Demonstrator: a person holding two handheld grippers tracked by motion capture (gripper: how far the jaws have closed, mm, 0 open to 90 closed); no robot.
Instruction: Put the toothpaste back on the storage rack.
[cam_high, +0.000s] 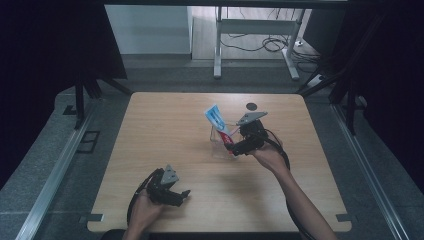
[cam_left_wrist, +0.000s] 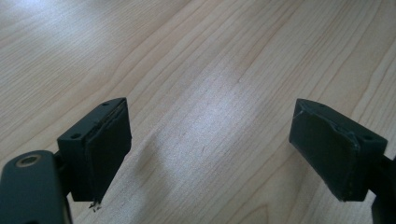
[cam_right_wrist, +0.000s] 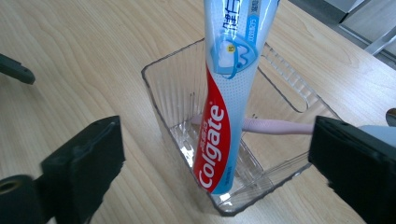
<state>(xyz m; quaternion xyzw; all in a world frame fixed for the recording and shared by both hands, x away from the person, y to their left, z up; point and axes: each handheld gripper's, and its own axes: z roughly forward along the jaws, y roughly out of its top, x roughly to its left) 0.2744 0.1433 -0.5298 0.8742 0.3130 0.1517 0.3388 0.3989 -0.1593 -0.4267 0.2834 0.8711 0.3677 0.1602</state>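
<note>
Right gripper just short of the clear bin at mid-bench, jaws spread wide, nothing between the pads. Toothpaste standing on end inside the bin, cap down, leaning back against the far rim, touching neither jaw. Pink toothbrush lying low across the bin floor behind the tube. Looks like a release finished, tube delivered. Best play from here, by the look of it: back straight out along the jaw line, level, keeping both pads clear of the bin walls. Light plastic bin, likely to skid or tip at the slightest nudge, and a tall leaning tube ready to topple with it. No sideways swing until well clear of the rim. Left gripper parked near the front-left of the bench, jaws wide apart as well, bare wood between them, holding nothing. Free to steady the bin if needed.
</note>
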